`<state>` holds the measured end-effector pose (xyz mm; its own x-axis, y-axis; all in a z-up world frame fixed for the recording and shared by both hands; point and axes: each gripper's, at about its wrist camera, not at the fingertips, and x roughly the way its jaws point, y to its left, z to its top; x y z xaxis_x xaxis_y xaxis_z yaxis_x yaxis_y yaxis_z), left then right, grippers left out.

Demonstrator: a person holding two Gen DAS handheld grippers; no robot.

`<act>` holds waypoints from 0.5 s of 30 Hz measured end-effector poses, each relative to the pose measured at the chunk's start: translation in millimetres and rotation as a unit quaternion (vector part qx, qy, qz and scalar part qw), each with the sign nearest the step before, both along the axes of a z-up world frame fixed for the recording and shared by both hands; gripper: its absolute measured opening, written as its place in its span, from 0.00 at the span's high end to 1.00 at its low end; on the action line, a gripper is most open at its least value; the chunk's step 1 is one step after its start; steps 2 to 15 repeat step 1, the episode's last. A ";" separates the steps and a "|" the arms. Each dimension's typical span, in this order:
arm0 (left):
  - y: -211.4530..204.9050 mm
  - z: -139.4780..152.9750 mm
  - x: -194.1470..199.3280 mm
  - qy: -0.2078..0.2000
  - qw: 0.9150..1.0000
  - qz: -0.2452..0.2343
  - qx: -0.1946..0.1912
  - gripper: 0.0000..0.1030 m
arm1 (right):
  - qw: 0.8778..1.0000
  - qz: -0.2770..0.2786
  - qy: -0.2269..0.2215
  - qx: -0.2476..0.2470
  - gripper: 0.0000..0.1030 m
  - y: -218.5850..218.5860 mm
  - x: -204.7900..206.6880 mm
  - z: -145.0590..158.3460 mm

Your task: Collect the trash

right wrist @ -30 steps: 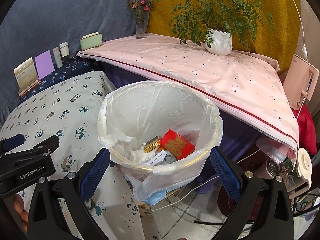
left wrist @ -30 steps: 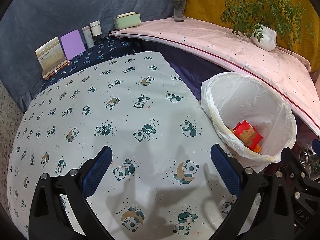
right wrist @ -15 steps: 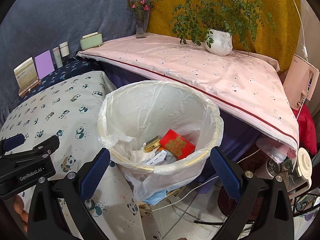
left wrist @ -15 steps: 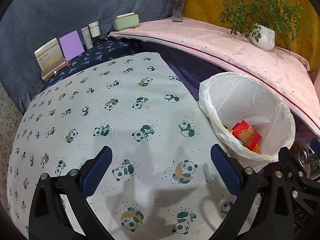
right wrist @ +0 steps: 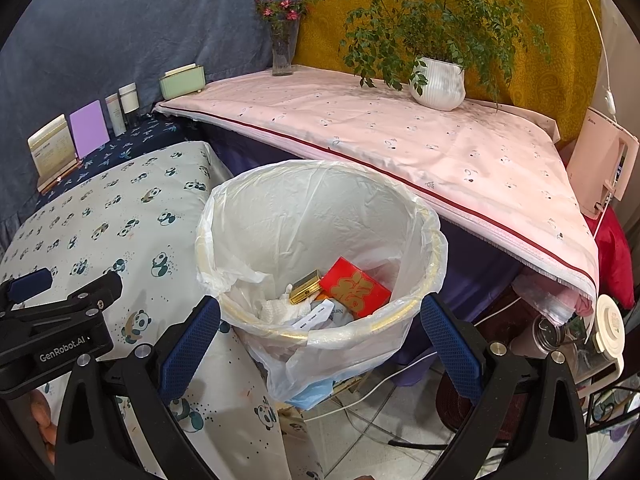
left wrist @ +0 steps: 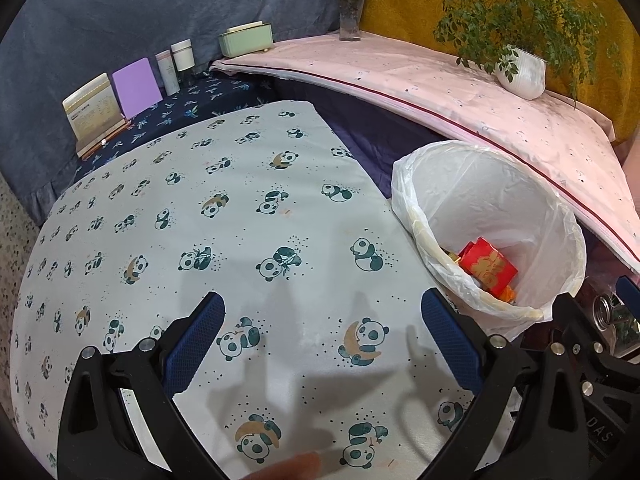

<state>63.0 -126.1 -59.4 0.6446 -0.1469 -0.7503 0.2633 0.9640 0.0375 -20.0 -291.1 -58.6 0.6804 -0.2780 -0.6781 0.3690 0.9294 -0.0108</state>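
Observation:
A trash bin (right wrist: 424, 240) lined with a white plastic bag stands beside the panda-print table (left wrist: 224, 216). Inside lie a red packet (right wrist: 356, 287), a gold box (right wrist: 306, 286), crumpled tissue (right wrist: 280, 309) and a paper slip. My right gripper (right wrist: 320, 328) hangs open just above the bin's near rim, with nothing between its blue pads. My left gripper (left wrist: 322, 340) is open too, over the bare panda cloth, with the bin (left wrist: 560, 216) and red packet (left wrist: 488, 266) to its right. The left gripper's body (right wrist: 56, 320) shows at the left edge of the right wrist view.
A pink-covered table (right wrist: 400, 140) carries a potted plant (right wrist: 438, 84) and a flower vase (right wrist: 282, 48). Cards, small bottles and a green box (left wrist: 246, 38) line the back on a dark blue cloth. Cables, a jar (right wrist: 554, 334) and clutter lie on the floor right of the bin.
The left wrist view has drifted slightly, so the bin sits a touch further left and down. The right gripper and the bin's contents have not moved.

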 end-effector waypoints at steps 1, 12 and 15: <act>-0.1 -0.5 0.1 0.000 1.000 -0.002 0.000 0.08 | 1.000 0.000 0.000 0.000 0.07 0.8 0.2 -0.5; -0.1 -0.5 0.1 0.000 1.000 -0.002 0.000 0.08 | 1.000 0.000 0.000 0.000 0.07 0.8 0.2 -0.5; -0.1 -0.5 0.1 0.000 1.000 -0.002 0.000 0.08 | 1.000 0.000 0.000 0.000 0.07 0.8 0.2 -0.5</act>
